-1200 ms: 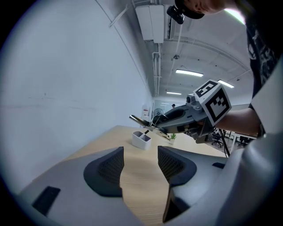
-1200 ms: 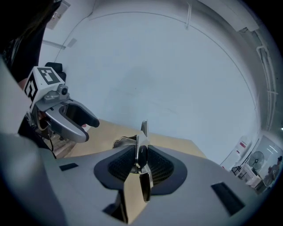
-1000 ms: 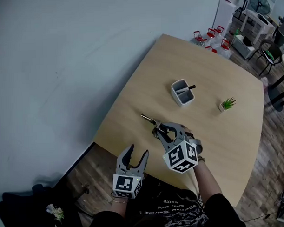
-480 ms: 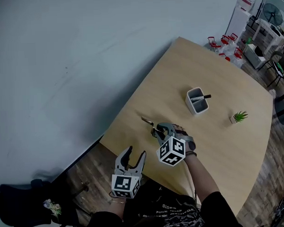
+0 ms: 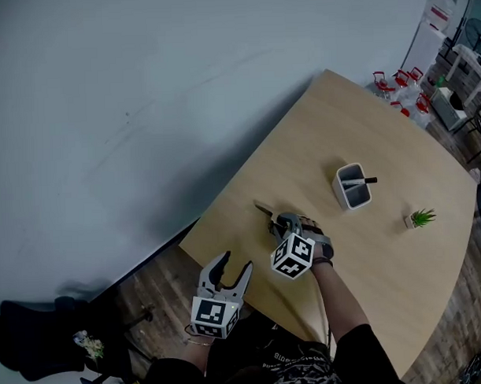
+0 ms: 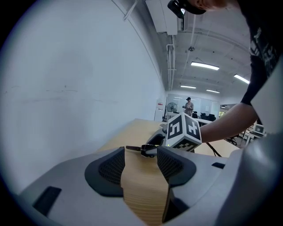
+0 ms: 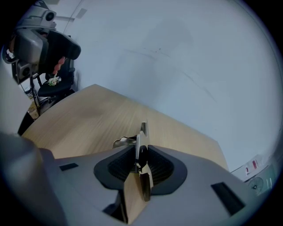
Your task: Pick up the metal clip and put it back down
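Two claws show: the right claw (image 5: 278,222) pinches the metal clip (image 5: 265,210) low by the surface's (image 5: 401,276) near left corner, probably mid put-down, so next comes settling it flat and letting go; the left claw (image 5: 232,271) hangs spread and empty off the near edge.

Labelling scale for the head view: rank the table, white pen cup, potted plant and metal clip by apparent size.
1. table
2. white pen cup
3. potted plant and metal clip: unranked; both look small, and the right gripper hides part of the clip.
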A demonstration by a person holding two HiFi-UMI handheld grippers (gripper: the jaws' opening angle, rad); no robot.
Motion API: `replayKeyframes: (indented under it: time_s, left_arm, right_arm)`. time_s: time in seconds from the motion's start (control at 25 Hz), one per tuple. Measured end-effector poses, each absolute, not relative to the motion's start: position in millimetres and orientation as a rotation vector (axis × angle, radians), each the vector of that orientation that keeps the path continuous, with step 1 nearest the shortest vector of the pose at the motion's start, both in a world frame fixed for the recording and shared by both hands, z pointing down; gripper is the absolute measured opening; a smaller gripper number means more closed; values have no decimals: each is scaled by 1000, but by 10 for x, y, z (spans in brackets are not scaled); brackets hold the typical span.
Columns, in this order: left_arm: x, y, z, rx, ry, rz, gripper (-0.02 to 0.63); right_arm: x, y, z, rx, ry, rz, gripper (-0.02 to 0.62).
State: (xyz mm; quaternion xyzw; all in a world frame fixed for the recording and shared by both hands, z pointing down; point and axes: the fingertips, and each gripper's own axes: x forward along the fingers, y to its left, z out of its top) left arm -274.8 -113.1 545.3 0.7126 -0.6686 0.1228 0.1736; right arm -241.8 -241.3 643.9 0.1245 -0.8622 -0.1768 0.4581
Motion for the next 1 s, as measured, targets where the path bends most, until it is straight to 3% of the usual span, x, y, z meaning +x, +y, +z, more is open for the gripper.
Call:
replayKeyframes:
  time_s: [0.56,0.72,1.0]
  left_arm:
    - [-2749,-1053,5548,1993,-1897,401,235]
    - [-2747,-1003,5540,1989,-1905,385,235]
    - [-2698,-994,5520,1989,-1909,356,235]
  right_arm:
    - [-2482,-2389,6612,271,-2060,-530,125]
    - [-2482,-2333,6569,280,-2123,-413,268]
    - [-2390,-2257,6175,364,-2262,-270,295]
